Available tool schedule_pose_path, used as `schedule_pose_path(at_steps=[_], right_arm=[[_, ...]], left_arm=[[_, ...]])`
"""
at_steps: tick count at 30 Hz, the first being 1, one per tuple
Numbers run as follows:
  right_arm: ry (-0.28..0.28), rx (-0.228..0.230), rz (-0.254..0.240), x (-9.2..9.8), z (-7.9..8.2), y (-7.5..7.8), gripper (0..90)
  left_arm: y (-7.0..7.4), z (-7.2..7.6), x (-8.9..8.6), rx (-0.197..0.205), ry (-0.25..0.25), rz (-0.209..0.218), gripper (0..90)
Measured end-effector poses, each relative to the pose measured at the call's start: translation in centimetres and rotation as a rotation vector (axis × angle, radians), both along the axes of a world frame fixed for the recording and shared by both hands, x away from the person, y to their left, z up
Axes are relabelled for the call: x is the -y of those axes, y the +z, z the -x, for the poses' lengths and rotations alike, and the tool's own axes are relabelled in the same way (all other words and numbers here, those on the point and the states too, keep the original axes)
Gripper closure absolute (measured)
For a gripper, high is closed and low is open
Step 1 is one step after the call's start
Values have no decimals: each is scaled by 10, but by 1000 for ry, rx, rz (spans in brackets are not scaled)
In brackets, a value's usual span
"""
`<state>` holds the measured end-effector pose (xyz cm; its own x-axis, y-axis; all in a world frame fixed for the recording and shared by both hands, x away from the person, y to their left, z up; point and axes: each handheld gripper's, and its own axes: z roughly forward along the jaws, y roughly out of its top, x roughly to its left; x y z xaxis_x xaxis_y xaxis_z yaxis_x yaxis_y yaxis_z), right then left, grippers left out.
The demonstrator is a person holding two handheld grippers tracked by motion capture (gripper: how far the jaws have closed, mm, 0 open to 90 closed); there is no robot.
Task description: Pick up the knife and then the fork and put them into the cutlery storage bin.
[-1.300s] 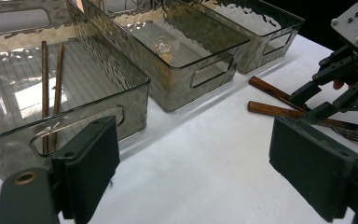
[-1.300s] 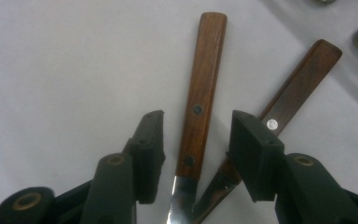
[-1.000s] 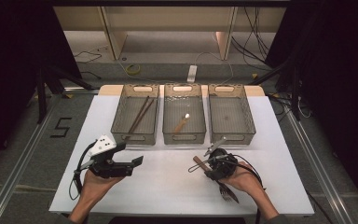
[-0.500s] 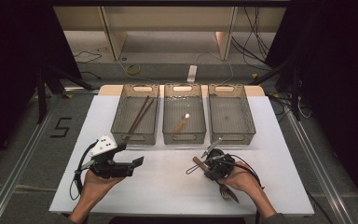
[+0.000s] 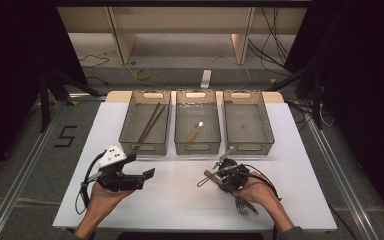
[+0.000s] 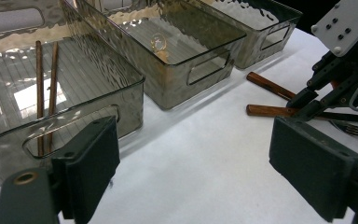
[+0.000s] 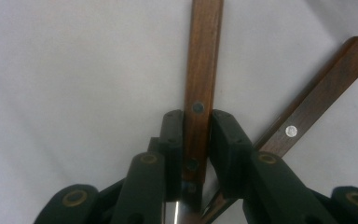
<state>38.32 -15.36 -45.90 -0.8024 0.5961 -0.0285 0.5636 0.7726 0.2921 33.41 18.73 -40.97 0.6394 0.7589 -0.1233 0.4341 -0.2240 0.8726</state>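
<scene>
Right tongs (image 7: 196, 135): jaws have just been closing; the flat black pads now press both sides of a wooden-handled utensil (image 7: 201, 70). Handle is a straight, flat, reddish-brown slat with metal rivets, lying on the white counter (image 7: 65, 70). A polished metal shank shows between the jaws at the bottom of the right gripper view; which kind of utensil it is cannot be told from there.

Second wooden handle (image 7: 314, 102), same grain and a bright rivet, lies just beside the gripped one, angled away from it to the right, outside the jaws.

High view: right tongs (image 5: 219, 174) sit near the counter's front, right of centre. A metal fork head (image 5: 242, 205) shows just below that hand.

Left tongs (image 6: 193, 168): jaws stand wide apart, nothing between the matte rectangular pads, held above bare counter. In the high view they (image 5: 147, 175) are at front left.

Three smoky translucent plastic bins with ribbed floors and cut-out handles stand in a row at the back: left bin (image 5: 130, 131) holds two dark chopsticks (image 5: 150, 123); middle bin (image 5: 181, 135) a small wooden-handled item (image 5: 195, 131); right bin (image 5: 266, 131).
</scene>
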Motion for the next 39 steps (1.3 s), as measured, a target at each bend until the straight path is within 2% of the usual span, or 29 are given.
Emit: schedule_pose_path(at_steps=[16,22,28,32,39], right_arm=[[-9,-37,37,-6,-4,2,769],[7,-33,55,-8,-4,3,770],[15,-33,39,-7,-4,5,770],[-7,-34,17,-5,-4,8,770],[-16,-11,-17,1,-6,14,771]], left_arm=[[-1,0,2,-3,-9,-8,156],[0,0,1,-1,-10,-7,156],[-1,-1,1,-3,-9,-5,156],[-1,-1,1,-3,-6,-1,156],[0,-1,1,-3,-7,-1,156]])
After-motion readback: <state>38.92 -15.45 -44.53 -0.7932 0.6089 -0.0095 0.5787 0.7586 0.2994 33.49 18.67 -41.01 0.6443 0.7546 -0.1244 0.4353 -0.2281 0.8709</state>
